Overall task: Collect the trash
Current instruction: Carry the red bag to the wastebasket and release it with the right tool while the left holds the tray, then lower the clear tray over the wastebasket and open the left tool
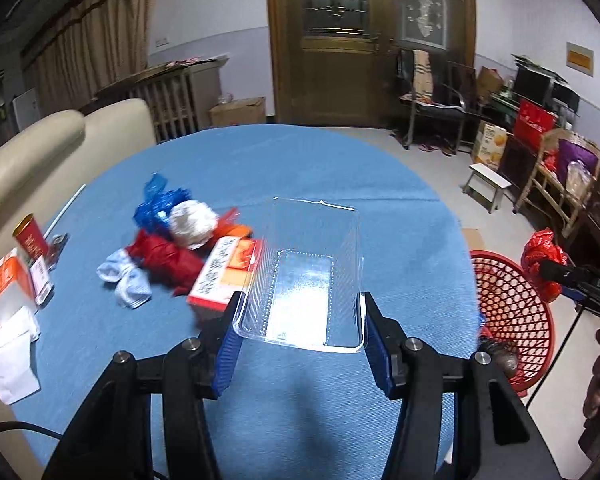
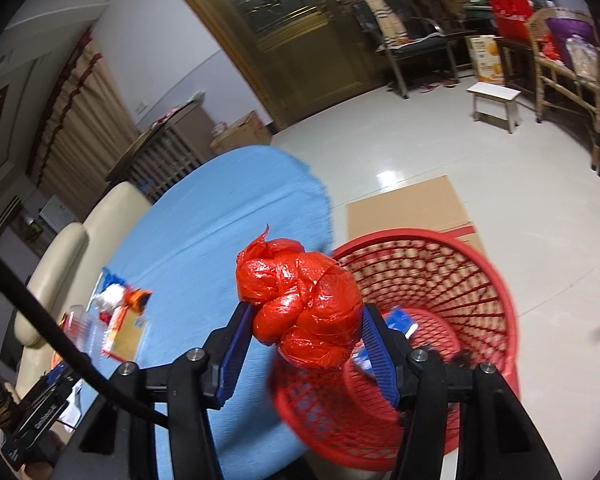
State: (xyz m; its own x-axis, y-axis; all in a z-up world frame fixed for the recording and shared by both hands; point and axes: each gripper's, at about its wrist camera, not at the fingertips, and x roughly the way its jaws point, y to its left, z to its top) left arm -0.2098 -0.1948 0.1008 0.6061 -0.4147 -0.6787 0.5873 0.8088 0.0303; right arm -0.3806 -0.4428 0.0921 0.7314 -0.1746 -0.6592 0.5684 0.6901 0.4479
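My left gripper (image 1: 300,320) is shut on a clear plastic tray (image 1: 308,272) and holds it above the blue round table (image 1: 300,160). My right gripper (image 2: 306,328) is shut on a crumpled red plastic bag (image 2: 304,304), held over the rim of the red mesh basket (image 2: 440,288) beside the table. That bag (image 1: 544,256) and the basket (image 1: 512,304) also show at the right of the left wrist view. A pile of trash lies on the table's left: blue wrapper (image 1: 156,204), white wad (image 1: 192,224), red bag (image 1: 164,260), red-white box (image 1: 224,272), pale sock (image 1: 128,280).
A red cup (image 1: 30,236), an orange-white carton (image 1: 8,288) and white tissue (image 1: 14,352) lie at the table's left edge by a cream sofa (image 1: 40,148). Flat cardboard (image 2: 404,208) lies on the floor past the basket. A small stool (image 2: 494,100) and chairs stand further back.
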